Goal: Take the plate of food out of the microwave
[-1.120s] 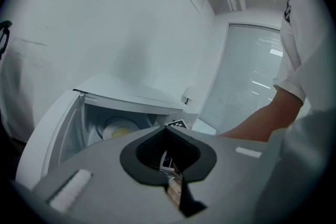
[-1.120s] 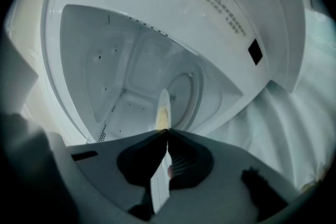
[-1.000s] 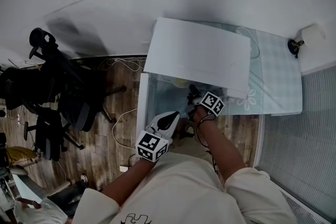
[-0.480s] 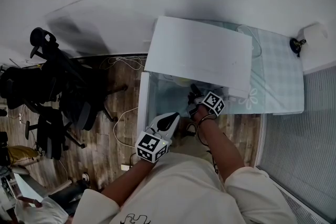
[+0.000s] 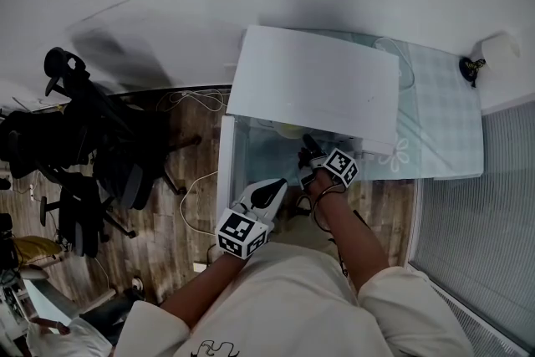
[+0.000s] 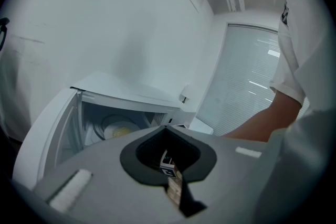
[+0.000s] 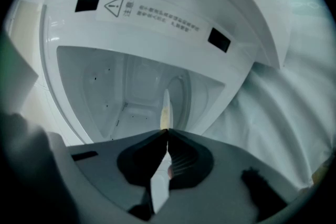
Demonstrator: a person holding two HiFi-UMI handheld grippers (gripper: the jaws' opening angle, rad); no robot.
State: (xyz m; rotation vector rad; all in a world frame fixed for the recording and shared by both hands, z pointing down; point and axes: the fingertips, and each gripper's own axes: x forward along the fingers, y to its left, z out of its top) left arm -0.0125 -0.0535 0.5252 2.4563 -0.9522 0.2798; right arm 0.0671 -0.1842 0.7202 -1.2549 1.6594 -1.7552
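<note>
Although the microwave (image 5: pixel 313 88) stands with its door (image 5: pixel 227 167) swung open to the left, we judge the job roughly half done. The plate (image 7: pixel 165 107) is gripped but sits inside the cavity, and nothing has crossed the sill yet. The right gripper (image 7: pixel 167 131) is inside the opening with its jaws pinched down on the plate's near rim, the white edge running back between the pads, so the hold looks made. The left gripper (image 6: pixel 166 128) hangs outside, low by the open door, its jaws closed tip to tip with nothing in them. From its view we see the plate lying flat and face up on the round tray (image 6: pixel 100 124) of the oven floor, with yellow food (image 6: pixel 122 132) heaped in its middle. Being round, the plate has no real long axis; what counts is its flat plane, which we take to be level. In the right gripper view it shows edge-on, a thin upright sliver leading straight away from the jaws toward the back wall. That view is rolled on its side, with the frame's latch holes (image 7: pixel 87 3) across the top, which fits a level plate pinched from above and below. Whether the plate is already lifted clear of the tray we cannot say from so thin an edge. What we think remains is to draw it straight out, keep it level so the food stays put, and set it down, probably on the table (image 5: pixel 435 121).
</note>
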